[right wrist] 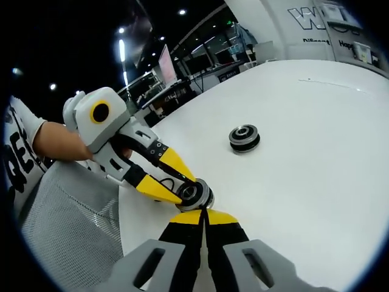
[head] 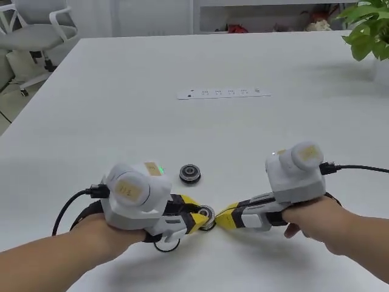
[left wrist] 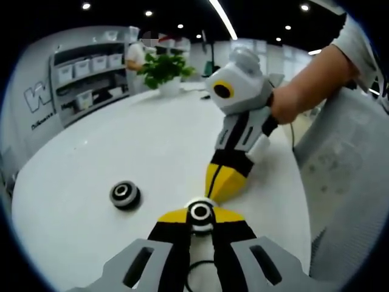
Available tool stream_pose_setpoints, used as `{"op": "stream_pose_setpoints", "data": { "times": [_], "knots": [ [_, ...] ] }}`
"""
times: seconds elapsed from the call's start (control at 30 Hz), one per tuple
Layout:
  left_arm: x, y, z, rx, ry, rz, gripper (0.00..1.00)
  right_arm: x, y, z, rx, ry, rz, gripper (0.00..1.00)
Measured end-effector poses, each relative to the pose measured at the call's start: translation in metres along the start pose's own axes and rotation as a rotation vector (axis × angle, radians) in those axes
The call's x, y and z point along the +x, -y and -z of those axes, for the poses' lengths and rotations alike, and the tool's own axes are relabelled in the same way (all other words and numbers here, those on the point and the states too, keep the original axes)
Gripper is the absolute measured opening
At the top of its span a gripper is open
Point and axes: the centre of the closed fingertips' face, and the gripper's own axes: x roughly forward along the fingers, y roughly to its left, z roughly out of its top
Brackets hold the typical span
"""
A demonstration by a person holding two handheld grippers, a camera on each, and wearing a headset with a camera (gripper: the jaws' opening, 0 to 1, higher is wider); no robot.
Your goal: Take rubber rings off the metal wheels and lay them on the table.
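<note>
left gripper [left wrist: 200, 216] — clamps wheel [right wrist: 196, 193] | right gripper [right wrist: 203, 213] — closed, touching wheel

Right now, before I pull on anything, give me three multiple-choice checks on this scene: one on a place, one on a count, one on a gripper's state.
1. Where is the loose wheel?
A. On the table, just beyond the grippers
B. On the floor
C. Inside a box

2. How many metal wheels are in view?
A. One
B. Two
C. Four

3. What is the left gripper doing?
A. Hanging open above the table
B. Shut on a wheel
C. Lying on its side, jaws apart

Answers:
1. A: the head view shows the loose wheel lying flat on the white top, apart from both grippers.
2. B: there is the loose wheel plus the held wheel.
3. B: in the left gripper view its yellow jaw tips clamp the held wheel from both sides.
</note>
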Motion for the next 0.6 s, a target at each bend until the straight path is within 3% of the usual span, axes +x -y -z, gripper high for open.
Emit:
{"op": "stream_pose_setpoints", "data": {
  "times": [0.17, 0.3, 0.6],
  "knots": [
    [0.000, 0.000, 0.000, 0.006, -0.004, 0.000, 0.13, -0.002, 0.000, -0.001, 0.040, 0.017, -0.007, 0.00],
    [0.000, 0.000, 0.000, 0.008, -0.003, 0.001, 0.13, -0.006, -0.001, -0.012, 0.114, 0.082, -0.029, 0.00],
    [0.001, 0.001, 0.000, 0.019, -0.015, -0.008, 0.12, -0.005, -0.001, -0.012, 0.108, 0.084, -0.026, 0.00]
  ]
}}
